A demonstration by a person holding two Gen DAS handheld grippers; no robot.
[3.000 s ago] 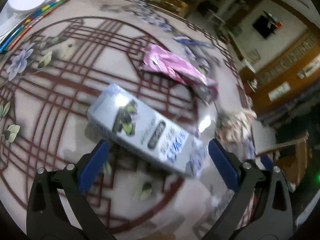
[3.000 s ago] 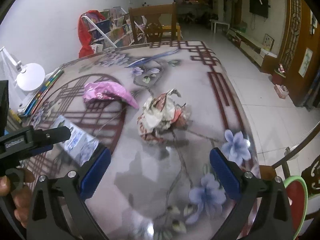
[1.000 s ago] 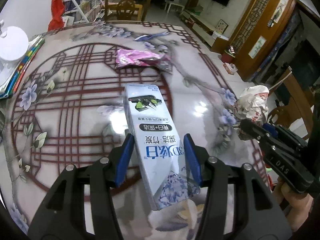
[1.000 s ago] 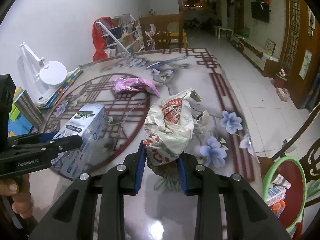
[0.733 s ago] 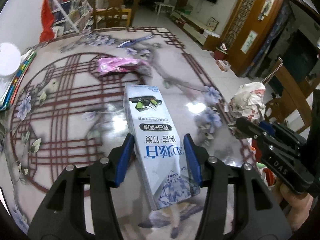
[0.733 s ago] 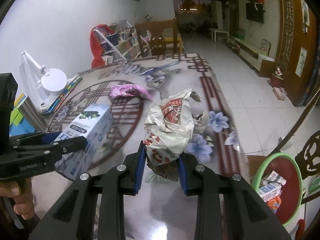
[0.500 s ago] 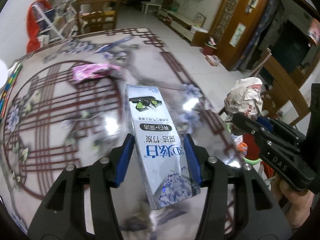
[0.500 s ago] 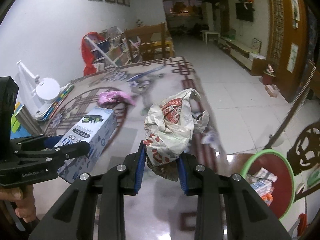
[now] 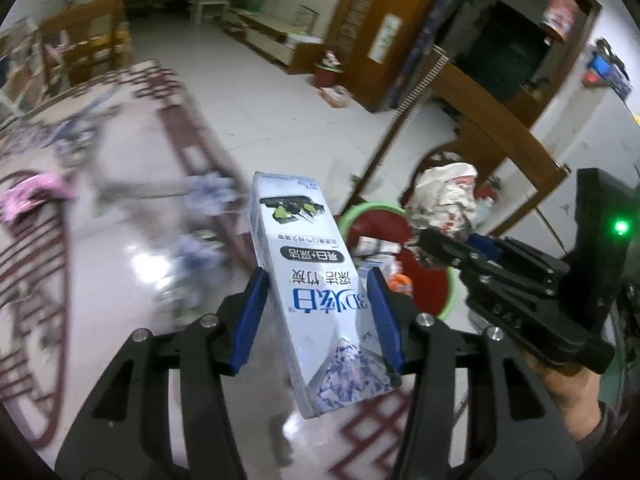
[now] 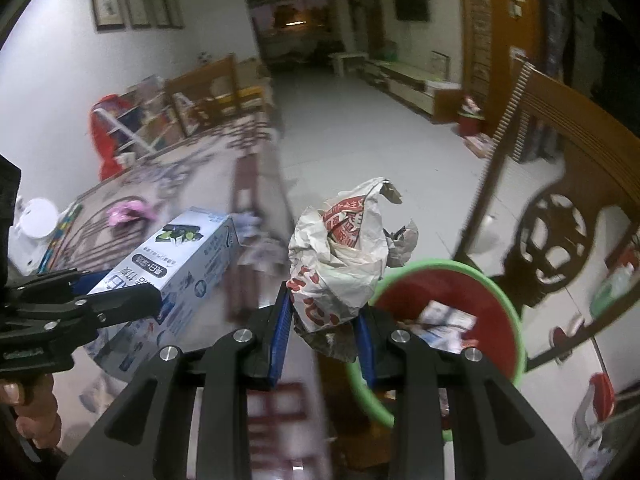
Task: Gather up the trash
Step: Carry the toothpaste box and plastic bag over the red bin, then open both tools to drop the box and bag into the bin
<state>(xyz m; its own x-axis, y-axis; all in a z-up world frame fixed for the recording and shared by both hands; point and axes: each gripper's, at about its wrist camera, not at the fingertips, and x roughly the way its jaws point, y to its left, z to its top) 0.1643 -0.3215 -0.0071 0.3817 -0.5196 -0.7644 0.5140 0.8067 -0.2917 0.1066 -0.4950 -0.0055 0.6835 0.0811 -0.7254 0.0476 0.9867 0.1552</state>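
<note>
My left gripper [image 9: 316, 312] is shut on a long white and blue toothpaste box [image 9: 308, 280], held in the air over the table's right edge. The same box [image 10: 180, 268] shows at the left of the right wrist view. My right gripper [image 10: 322, 316] is shut on a crumpled white and red paper bag [image 10: 344, 248], held over the near rim of a red bin with a green rim [image 10: 500, 292]. In the left wrist view the bag [image 9: 444, 200] hangs above the bin [image 9: 376, 224], which holds several wrappers. A pink wrapper [image 9: 32, 194] lies on the table.
The patterned table [image 9: 100, 248] runs to the left, its edge just below both grippers. A carved wooden chair [image 10: 560, 216] stands right beside the bin. A white lamp [image 10: 36, 216] and books sit at the table's far left. Tiled floor [image 10: 360, 128] opens beyond.
Both grippers have swung right from over the table to its edge, carrying the box and the bag. The bin has come into view beneath them. Neither grip has changed.
</note>
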